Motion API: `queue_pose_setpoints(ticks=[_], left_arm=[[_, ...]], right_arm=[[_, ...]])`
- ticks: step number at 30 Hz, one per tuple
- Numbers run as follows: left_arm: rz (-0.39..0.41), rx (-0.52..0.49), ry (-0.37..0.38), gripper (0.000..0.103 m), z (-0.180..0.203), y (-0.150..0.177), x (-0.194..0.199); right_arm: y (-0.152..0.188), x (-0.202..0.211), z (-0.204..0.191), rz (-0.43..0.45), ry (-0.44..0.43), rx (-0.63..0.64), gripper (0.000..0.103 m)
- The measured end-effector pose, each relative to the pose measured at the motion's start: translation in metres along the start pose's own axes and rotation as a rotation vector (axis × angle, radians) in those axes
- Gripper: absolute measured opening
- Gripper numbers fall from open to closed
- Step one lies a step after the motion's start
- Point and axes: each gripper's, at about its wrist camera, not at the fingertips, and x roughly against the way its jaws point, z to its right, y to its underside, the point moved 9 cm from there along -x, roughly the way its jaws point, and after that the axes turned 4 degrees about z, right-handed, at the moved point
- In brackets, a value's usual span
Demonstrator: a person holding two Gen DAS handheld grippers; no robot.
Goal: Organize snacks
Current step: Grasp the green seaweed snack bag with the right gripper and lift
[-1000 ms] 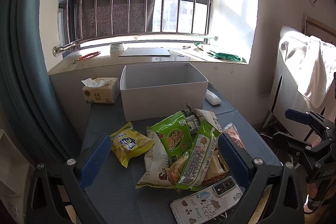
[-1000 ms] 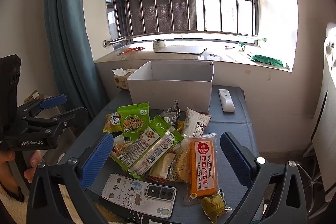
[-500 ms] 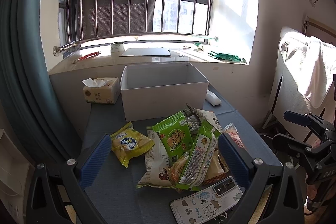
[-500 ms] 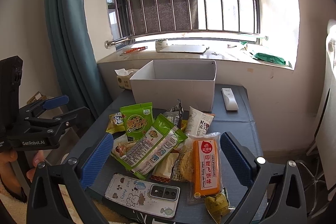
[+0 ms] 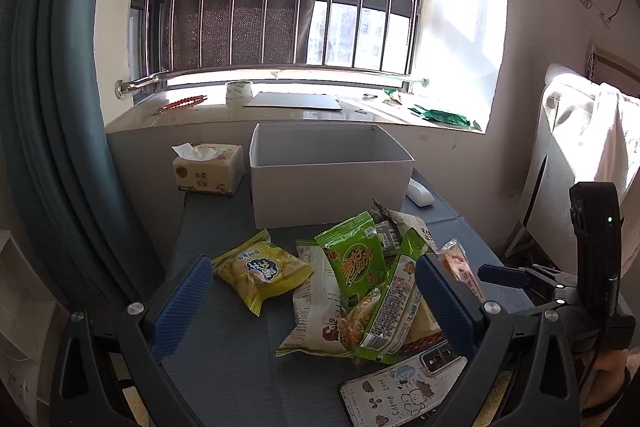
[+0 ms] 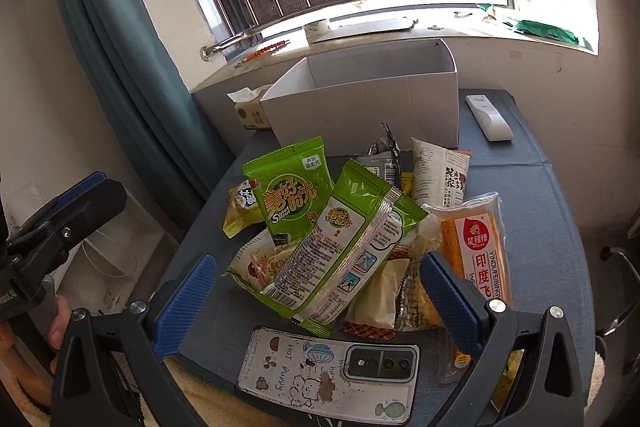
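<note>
Left gripper [image 5: 314, 301]: spread wide, holding nothing, hanging above the near edge of the tabletop [image 5: 224, 339]
Right gripper [image 6: 316, 297]: also wide apart and empty, poised over the snack pile [image 6: 340, 227]
Snacks: heaped in the middle of the tabletop, overlapping; a yellow packet [image 5: 262, 271] lies just left of the heap
Top of pile: a long green packet [image 6: 344, 247] leaning across a green bag [image 6: 290, 197]; an orange biscuit pack [image 6: 482, 251] on the right side
Box [image 5: 328, 179]: white, open, upright behind the snacks
Phone [image 6: 328, 373]: face down at the near edge
Tissue pack [image 5: 208, 169]: left of the box
Remote [image 6: 488, 117]: right of the box
</note>
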Motion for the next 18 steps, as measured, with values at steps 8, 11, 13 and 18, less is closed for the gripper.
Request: queue_pose_setpoints(ticks=[8, 11, 13, 18], left_arm=[[0.018, 0.139, 0.029, 0.103, -0.034, 0.018, 0.000], [0.032, 0.168, 0.032, 0.103, -0.042, 0.024, 0.000], [0.029, 0.171, 0.035, 0.103, -0.044, 0.027, 0.000], [-0.025, 0.162, 0.046, 0.103, -0.047, 0.037, -0.008]], right_arm=[[0.012, -0.062, 0.013, -0.081, 0.030, -0.107, 0.103], [0.017, -0.079, 0.015, -0.108, 0.002, -0.160, 0.103], [0.020, -0.085, 0.020, -0.106, -0.012, -0.214, 0.097], [0.013, -0.074, 0.026, -0.065, -0.046, -0.258, 0.071]])
